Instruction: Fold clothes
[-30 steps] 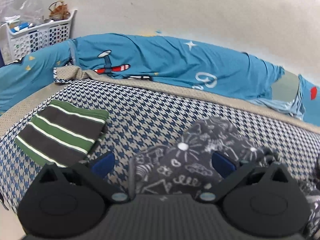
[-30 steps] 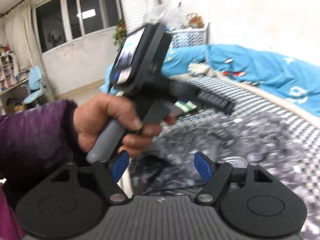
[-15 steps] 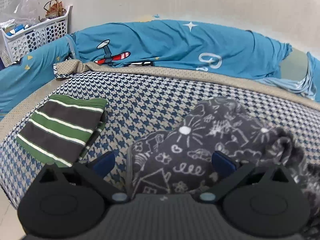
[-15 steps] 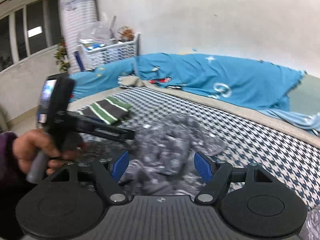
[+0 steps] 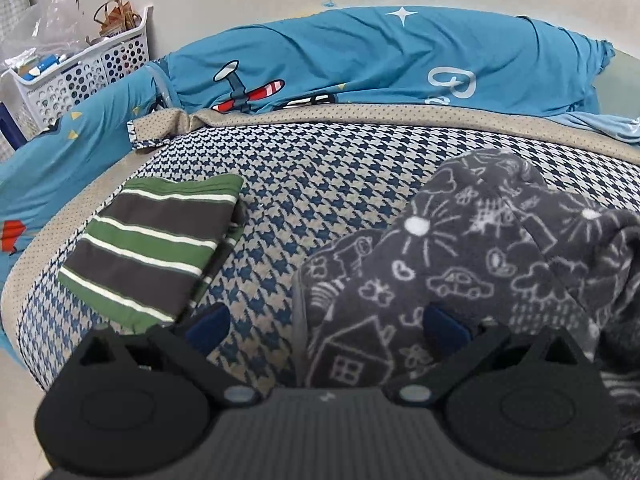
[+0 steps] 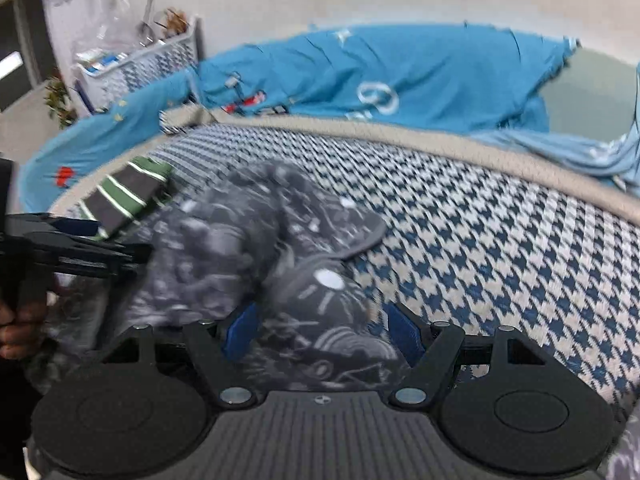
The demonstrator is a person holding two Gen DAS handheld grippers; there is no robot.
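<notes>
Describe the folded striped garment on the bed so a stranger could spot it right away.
Start at the bed, covered by a blue and beige houndstooth blanket. Near its left edge, toward the white basket, lies the folded striped garment. Unlike the crumpled grey doodle-print garment beside it, it is a flat, neat rectangle with green, dark grey and thin white stripes.

Hardly any writing could be read. The blue bedcover (image 5: 400, 60) bore large pale letters at its lower right, half tucked behind the edge of the checked blanket (image 5: 320, 184); the first looked like a "G" or a "C", and the rest could not be made out. In the right wrist view the same lettering (image 6: 378, 98) was blurred to a pale ring. The grey garment (image 5: 460, 264) carried only white doodles, such as a sun, a car and a house, with no words. Anything printed on the items in the white basket (image 5: 80, 76) was too small to read.
</notes>
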